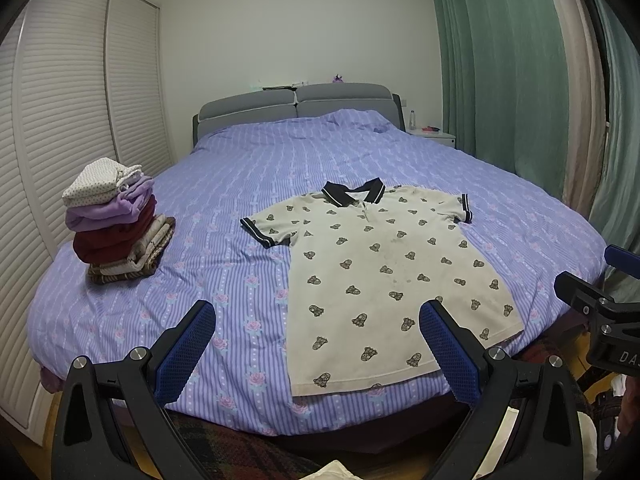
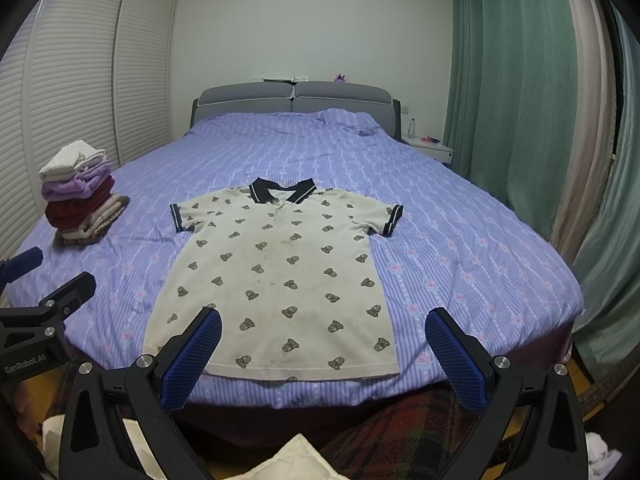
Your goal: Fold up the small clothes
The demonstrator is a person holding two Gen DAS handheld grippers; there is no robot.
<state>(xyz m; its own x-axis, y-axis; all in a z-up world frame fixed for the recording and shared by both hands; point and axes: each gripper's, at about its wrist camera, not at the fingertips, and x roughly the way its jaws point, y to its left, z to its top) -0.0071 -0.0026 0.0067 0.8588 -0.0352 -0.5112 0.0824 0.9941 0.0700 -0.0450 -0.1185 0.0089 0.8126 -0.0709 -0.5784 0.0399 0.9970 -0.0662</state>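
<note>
Polo shirt (image 2: 280, 276) lies flat, front up, on the near part of the bed (image 2: 460, 240), hem toward the near edge, dark collar (image 2: 282, 192) at the far end, both short sleeves spread out. Judging by how it lies: thin knit, light, limp, not slippery on the cover. It will sag and drag if lifted by one point. Best holds look like the sleeve cuffs, shoulder seams or hem corners, pinched at the edge so only one layer comes up.

Left to right: louvred wardrobe doors (image 1: 60, 120) on the far left; a stack of folded clothes (image 1: 116, 220) on the left side of the bed, well apart from the shirt. Left gripper (image 1: 318, 344) hovers over the near left hem, fingers spread wide, holding nothing. Right gripper (image 2: 324, 350) hovers over the near hem, fingers likewise spread and empty. Nightstand (image 2: 430, 148) and green curtains (image 2: 520, 100) far right.

Nothing lies on or beside the shirt; the stack is the only thing to avoid sweeping a sleeve into.
</note>
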